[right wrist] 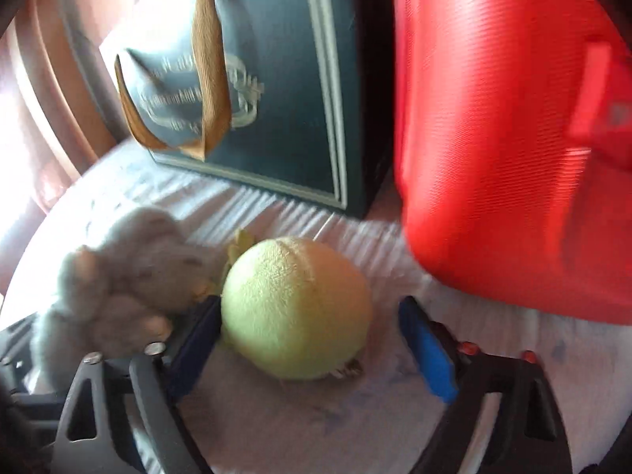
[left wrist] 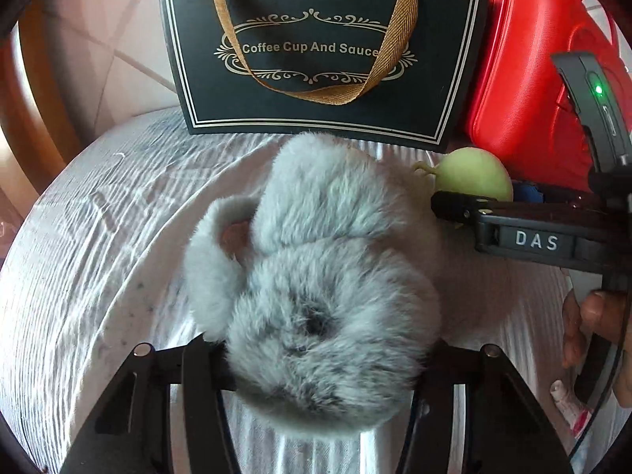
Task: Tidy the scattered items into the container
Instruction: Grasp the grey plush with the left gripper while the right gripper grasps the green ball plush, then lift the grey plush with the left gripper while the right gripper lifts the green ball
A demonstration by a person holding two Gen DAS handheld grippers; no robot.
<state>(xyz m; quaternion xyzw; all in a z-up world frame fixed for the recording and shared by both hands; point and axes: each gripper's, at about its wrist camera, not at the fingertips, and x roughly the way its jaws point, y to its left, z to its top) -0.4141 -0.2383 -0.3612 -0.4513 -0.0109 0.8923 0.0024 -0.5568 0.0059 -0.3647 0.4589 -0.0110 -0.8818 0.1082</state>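
Left gripper (left wrist: 316,359): jaws straddle the grey plush toy (left wrist: 316,260), one finger on each flank of its near end; fur hides the pads, so pad contact cannot be confirmed. Toy lies on the white ribbed cloth (left wrist: 98,237) at centre, w/ one ear showing a pink lining on its left side.

Right gripper (right wrist: 312,339): jaws spread around the green melon-shaped ball (right wrist: 296,308). Left blue pad sits against or just beside the ball; right blue pad (right wrist: 426,355) is apart from it, gap visible. Ball rests on the cloth, touching the toy's edge, stem end toward the toy.

Behind both items: dark box (left wrist: 316,51) marked "Coffee Cup And Sauce…", upright, w/ a tan ribbon handle. Red hard case (left wrist: 533,79) stands just right of the box. Person's hand (left wrist: 592,316) is visible at the right edge of the left wrist view.
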